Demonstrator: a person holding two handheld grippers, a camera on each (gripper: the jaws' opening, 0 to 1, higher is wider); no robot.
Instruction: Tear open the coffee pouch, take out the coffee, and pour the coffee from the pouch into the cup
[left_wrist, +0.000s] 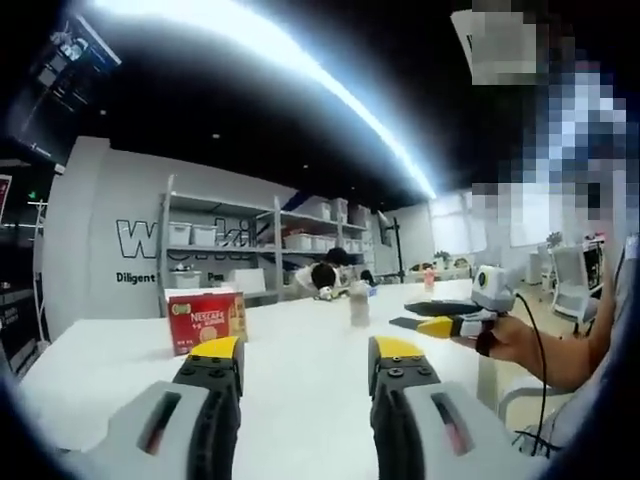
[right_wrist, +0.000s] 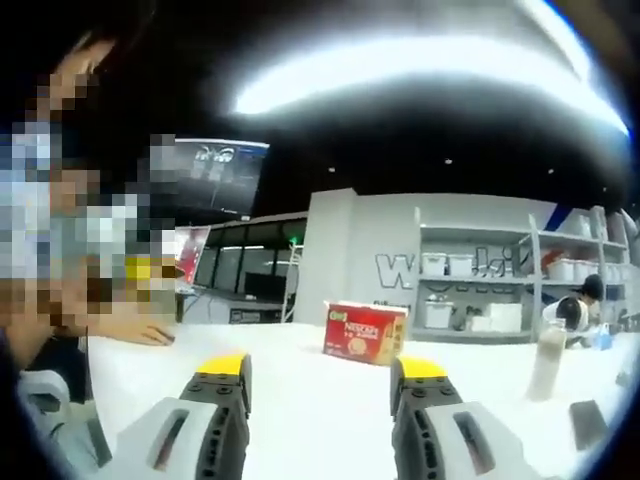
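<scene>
— Two grippers, both with jaws spread and nothing between them. In the left gripper view the left gripper (left_wrist: 305, 362) hovers over the white table (left_wrist: 300, 330), yellow-tipped jaws well apart.

— And the other one?

— The right gripper (right_wrist: 320, 378) looks the same in its own view, jaws apart above the table (right_wrist: 320, 390). It also shows in the left gripper view (left_wrist: 425, 315), held in a hand (left_wrist: 510, 335) at the right, jaws parted.

— Where's the coffee?

— A red coffee box (left_wrist: 207, 318) stands on the table, far-left of the left jaws; in the right gripper view the box (right_wrist: 365, 332) sits between and beyond the jaws. A pale cup (left_wrist: 359, 303) stands farther back near the middle; in the right gripper view it (right_wrist: 548, 362) is off to the right, well apart from the box.

— Behind that?

— Shelves (left_wrist: 270, 235) with white bins along a grey wall.
</scene>
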